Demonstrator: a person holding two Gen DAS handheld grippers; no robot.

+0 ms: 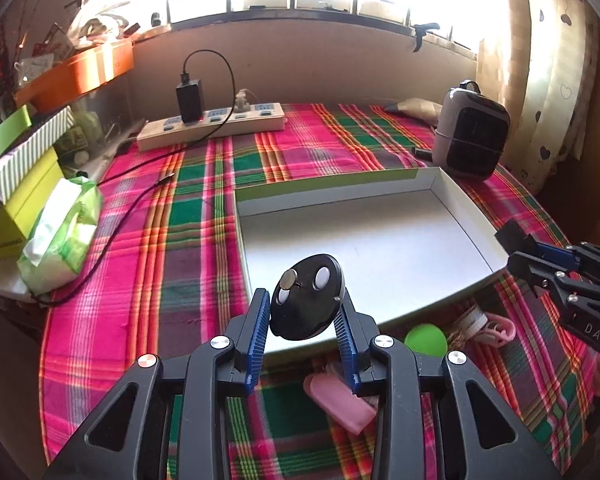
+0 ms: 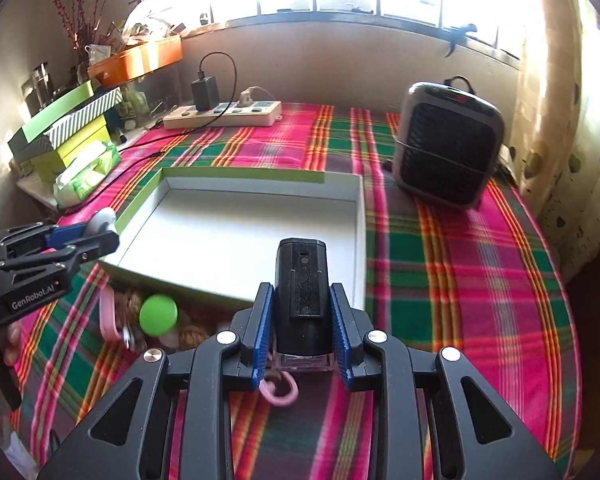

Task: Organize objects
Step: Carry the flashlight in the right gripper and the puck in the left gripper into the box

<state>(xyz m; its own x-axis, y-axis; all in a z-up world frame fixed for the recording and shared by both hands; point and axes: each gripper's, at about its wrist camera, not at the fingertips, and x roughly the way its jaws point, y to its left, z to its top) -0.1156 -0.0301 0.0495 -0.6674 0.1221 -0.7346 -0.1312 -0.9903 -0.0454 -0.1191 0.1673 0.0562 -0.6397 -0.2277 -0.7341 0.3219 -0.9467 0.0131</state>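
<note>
Both fingers loaded above the tray

Plaid cloth in pink, green and orange covers the tabletop and fills most of both views. Centre frame lies a shallow white tray with a green outer rim, nothing in it. A grey and black heater stands at upper right, just beyond the tray's far corner. A power strip with a black charger plugged in sits against the back wall, upper centre. Stacked boxes and a green tissue pack crowd the left edge.

Lower centre of the left wrist view, the left gripper has its blue fingers clamped on a round black disc with pale oval spots, held tilted over the tray's near edge. Lower centre of the right wrist view, the right gripper has its fingers pressed tight on a black block with a clear base, also over the near edge.

On the cloth just in front of the tray lie a green ball, a pink case and a pink cord.
</note>
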